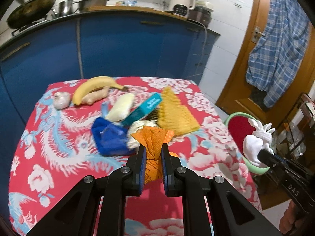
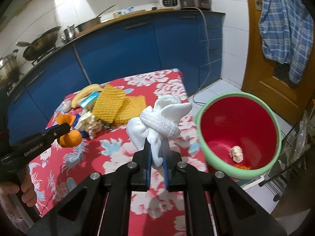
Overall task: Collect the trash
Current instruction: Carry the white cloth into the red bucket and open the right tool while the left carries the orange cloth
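The left gripper (image 1: 153,155) has its jaws clenched on a knotted orange cloth (image 1: 152,143), lifted above the surface (image 1: 65,157) with its red flowered cover. The right gripper (image 2: 156,153) grasps a knotted white cloth (image 2: 159,118) in the same way, just beside the green-rimmed red bin (image 2: 216,159), which holds a crumpled pale wad (image 2: 236,153). Behind on the surface lie a banana (image 1: 94,86), blue bag (image 1: 110,137), teal box (image 1: 143,108) and yellow foam netting (image 1: 175,112).

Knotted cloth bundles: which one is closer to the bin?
The white bundle, held in the right gripper, beside the green-rimmed red bin. The orange bundle sits in the left gripper, over the table's middle.
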`<state>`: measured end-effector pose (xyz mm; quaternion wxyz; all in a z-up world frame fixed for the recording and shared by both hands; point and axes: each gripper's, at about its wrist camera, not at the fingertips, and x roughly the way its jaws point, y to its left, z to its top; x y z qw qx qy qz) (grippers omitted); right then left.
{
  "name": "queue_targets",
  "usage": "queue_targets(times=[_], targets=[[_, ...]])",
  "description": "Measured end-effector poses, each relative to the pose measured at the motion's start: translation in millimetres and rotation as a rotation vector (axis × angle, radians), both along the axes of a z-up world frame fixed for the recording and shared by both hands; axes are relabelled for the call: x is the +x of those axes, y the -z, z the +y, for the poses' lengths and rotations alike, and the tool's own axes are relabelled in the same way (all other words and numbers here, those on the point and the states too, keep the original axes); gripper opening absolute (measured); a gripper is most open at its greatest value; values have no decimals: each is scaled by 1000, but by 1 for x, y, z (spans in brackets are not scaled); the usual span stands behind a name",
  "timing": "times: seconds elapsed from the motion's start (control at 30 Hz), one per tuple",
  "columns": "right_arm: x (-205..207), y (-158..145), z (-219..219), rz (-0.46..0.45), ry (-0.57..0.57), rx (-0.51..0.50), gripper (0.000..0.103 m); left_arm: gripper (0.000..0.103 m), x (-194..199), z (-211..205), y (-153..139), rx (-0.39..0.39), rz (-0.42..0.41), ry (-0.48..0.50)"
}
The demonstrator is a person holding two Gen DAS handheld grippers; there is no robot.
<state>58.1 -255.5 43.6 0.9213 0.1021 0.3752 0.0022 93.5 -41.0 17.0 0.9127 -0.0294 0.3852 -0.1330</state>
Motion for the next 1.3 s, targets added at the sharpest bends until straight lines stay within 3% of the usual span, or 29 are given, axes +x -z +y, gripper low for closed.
queue_targets(times=[0.63,1.3], targets=[[-12,18,-85,39,201,17,12,14,10,-94,-15,37,-23,186],[-6,65,-148,129,316,69,18,14,27,-161,10,71,36,290]])
